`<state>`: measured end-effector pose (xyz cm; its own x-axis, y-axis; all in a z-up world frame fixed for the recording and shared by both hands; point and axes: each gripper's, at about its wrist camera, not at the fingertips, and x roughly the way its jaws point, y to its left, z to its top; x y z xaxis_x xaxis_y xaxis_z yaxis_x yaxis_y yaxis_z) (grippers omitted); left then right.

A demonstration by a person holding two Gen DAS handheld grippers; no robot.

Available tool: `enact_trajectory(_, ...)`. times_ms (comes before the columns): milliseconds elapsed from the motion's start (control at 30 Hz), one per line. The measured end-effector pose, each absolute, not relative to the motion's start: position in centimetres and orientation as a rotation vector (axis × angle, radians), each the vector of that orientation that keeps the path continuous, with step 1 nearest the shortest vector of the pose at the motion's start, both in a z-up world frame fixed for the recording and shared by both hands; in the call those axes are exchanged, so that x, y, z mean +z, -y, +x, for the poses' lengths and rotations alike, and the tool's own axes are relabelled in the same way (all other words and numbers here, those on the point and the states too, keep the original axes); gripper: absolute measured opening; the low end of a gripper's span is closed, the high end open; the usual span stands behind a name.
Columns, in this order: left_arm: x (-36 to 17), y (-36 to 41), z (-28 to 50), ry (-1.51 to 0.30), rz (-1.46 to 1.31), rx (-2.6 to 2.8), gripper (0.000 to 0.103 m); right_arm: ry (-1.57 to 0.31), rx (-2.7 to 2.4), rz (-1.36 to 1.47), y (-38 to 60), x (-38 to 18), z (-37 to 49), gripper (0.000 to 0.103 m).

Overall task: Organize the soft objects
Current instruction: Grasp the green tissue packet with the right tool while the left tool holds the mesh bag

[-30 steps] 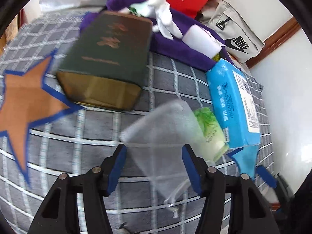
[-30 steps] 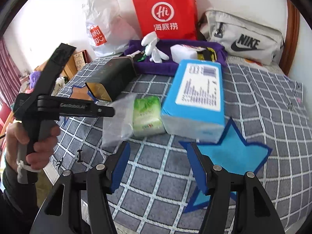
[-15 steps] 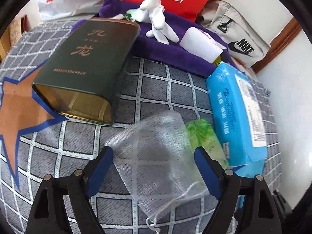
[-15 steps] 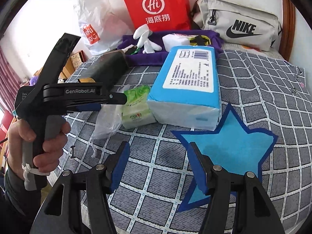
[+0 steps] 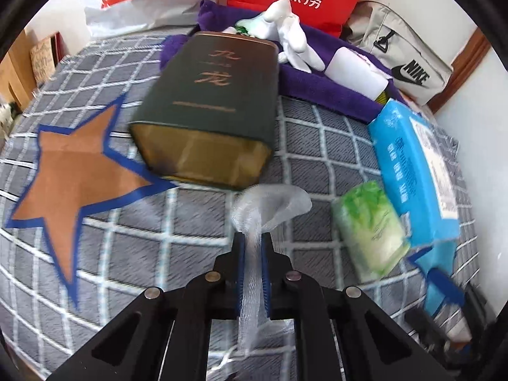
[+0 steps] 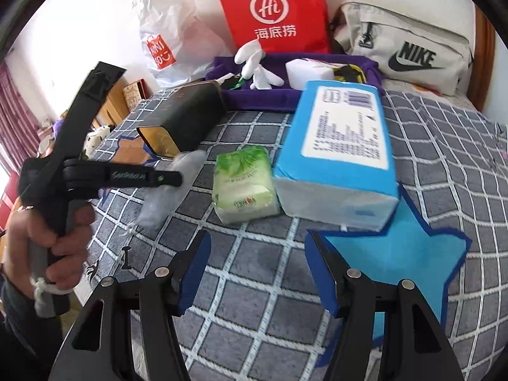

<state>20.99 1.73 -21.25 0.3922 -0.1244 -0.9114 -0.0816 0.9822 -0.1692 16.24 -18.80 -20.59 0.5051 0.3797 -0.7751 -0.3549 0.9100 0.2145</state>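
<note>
Grey checked bed cover (image 6: 260, 285) carries everything; landmark is the blue tissue pack (image 6: 343, 146). Left of it lies the dark green tin (image 5: 216, 108), touching it the small green tissue packet (image 6: 244, 184). Left gripper (image 5: 253, 247) jaws have just closed, pinching the clear mesh bag (image 5: 270, 206) near the tin. Right gripper (image 6: 257, 270) jaws stand open, empty

Both handheld grippers are matte black, their linkage arms studded with round silver screws and tipped with ribbed blue pads; the left gripper (image 5: 253, 270) carries pale lettering along one arm, matching the right gripper (image 6: 256, 273).
</note>
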Motion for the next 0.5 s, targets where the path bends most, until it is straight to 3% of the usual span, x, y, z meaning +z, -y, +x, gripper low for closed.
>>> enact_trajectory(433,-21.5,-4.6,19.5,-1.154,-0.199,-0.027,0.010,-0.952,0.375,-0.001,14.5,-22.6,17.5,0.061)
enact_trajectory(467,-21.5,-4.7,19.5,-1.152,-0.198,-0.031,0.010,-0.964,0.346,-0.014,14.3,-22.9,17.8,0.059)
enact_trajectory(500,-21.5,-4.8,19.4,-1.151,-0.197,-0.036,0.010,-0.972,0.328,-0.023,14.1,-23.1,18.0,0.051)
